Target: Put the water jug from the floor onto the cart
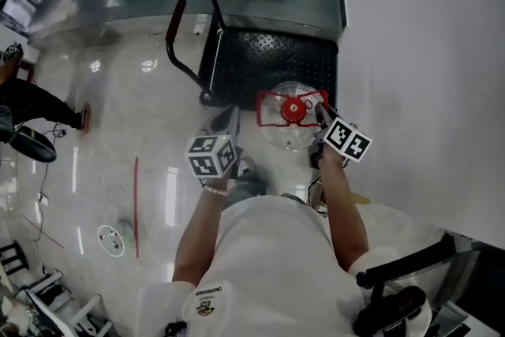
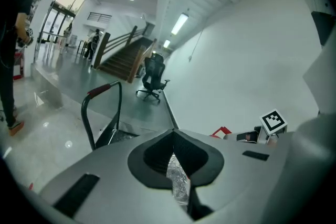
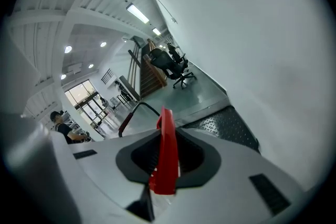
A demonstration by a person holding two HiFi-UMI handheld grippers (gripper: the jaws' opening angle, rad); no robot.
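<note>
White-shirted operator, both arms out in front. Left gripper (image 2: 174,165): black ribbed fingers (image 2: 156,157) nearly together, a strip of crinkled clear plastic (image 2: 177,182) wedged in the narrow gap and pinched. It looks like jug material but I can't confirm that. Right gripper (image 3: 164,161): fingers (image 3: 191,157) clamped on the thin red plastic handle (image 3: 167,147), which stands edge-on between them and sticks out above the pads. In the head view the handle is a red rectangular frame around the round red cap (image 1: 293,110) of the large clear plastic water jug (image 1: 288,136). Right marker cube (image 1: 347,140) is just beside the jug's right side, left marker cube (image 1: 211,155) just off its left. The jug sits at the near edge of the cart's black diamond-plate deck (image 1: 268,59) and overlaps that edge in the view. Can't tell whether it rests on the deck or the floor, or hangs from the grippers. The cart's black tubular push handle with red grip (image 1: 177,20) rises on the left side of the deck. Glossy pale floor (image 1: 118,130) to the left, plain white wall (image 1: 418,51) to the right. Further back: black office chair (image 2: 153,75), a wooden staircase (image 2: 126,57), and a person in dark clothes (image 2: 10,50) at the far left edge.
</note>
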